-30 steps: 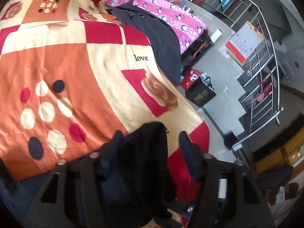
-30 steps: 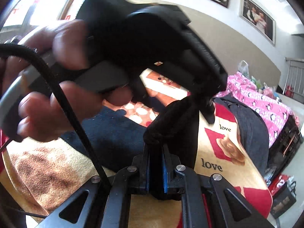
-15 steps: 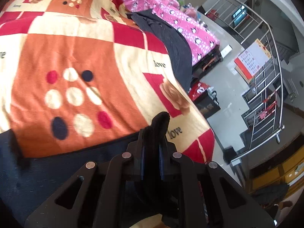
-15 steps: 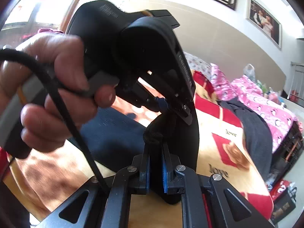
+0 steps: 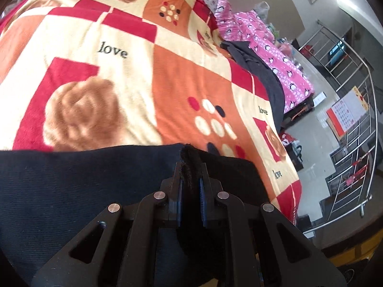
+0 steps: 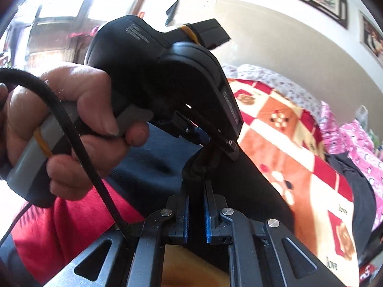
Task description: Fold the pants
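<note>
Over patterned blanket (image 5: 124, 79), both grippers, left gripper (image 5: 190, 167), right gripper (image 6: 195, 184), pinching dark pants (image 5: 71, 186)

Between the fingers of our left gripper (image 5: 190, 165) sits a bunched edge of the pants (image 5: 79, 191), which spread out to its left over the blanket (image 5: 134, 88). Ahead and to the right, another garment (image 5: 268, 81) lies on the blanket's edge, with a railing (image 5: 354, 143) farther right. Our right gripper (image 6: 196, 186) pinches the pants just below the left gripper's tip.

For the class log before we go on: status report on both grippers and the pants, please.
Left gripper shut on pants. Right gripper shut on the same bunched edge. Pants lifted over blanket. Nothing in the way.
</note>
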The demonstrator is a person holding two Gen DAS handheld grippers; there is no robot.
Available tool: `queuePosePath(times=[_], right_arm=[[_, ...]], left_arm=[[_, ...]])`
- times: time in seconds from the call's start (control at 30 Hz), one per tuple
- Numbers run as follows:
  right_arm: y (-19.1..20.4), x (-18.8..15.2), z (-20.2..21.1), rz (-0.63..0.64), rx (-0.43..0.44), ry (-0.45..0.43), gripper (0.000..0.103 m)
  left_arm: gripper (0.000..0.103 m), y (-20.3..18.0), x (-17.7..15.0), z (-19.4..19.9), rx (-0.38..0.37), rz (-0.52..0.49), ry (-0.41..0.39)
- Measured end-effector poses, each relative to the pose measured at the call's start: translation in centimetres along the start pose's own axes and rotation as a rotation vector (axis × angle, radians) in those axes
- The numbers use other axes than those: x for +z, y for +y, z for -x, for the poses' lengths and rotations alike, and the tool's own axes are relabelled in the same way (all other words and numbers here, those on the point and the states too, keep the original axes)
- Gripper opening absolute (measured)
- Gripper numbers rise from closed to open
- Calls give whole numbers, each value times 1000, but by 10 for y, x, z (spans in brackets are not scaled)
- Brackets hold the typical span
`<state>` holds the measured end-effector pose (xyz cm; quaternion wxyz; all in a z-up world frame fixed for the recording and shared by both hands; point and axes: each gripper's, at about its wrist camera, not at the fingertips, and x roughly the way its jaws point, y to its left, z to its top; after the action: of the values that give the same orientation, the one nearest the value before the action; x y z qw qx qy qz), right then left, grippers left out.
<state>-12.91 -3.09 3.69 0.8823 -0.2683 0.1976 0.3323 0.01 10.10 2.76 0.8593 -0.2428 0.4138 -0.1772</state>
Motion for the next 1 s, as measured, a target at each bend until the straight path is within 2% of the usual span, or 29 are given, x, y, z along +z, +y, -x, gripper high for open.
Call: queuePosePath(times=[0.23,0.3,0.33,0.43,0.47,0.53,0.63,0.7,0.77,0.83,0.9,0.97,1.0], right_arm=[[12,-2,-19,-6,45,45,9],[4,-6,-23,-6,57,52,10],[5,-7,-24,-2,65,54,11],[5,-9,-23,-3,80,29,17],[2,-10,-19,-11,97,26,21],[-8,-11,-7,-57,156,9,23],[-30,-21,24,-131,272,-53,28],[-49,-30,45,-157,305,-88,36],[-77,-41,63,-202,299,-115,42],[-118,-51,72,-260,253,-112,49],[-157,-62,74,-299,215,-97,70],[-187,-70,71,-303,208,-89,71],[-202,-73,66,-288,236,-80,71]], left_arm=[[10,17,-7,1,23,14,-14],[11,21,-10,1,25,23,-18],[15,23,-11,1,31,29,-21],[16,28,-10,2,8,67,-25],[18,28,-10,5,17,75,-33],[19,25,-8,15,83,62,-75],[20,16,-5,36,170,45,-171],[20,6,-7,49,202,28,-235],[21,-10,-14,55,169,-9,-269],[25,-34,-28,50,118,-92,-246],[25,-55,-45,41,74,-187,-196],[25,-66,-60,24,77,-241,-129],[25,-65,-66,17,120,-253,-108]])
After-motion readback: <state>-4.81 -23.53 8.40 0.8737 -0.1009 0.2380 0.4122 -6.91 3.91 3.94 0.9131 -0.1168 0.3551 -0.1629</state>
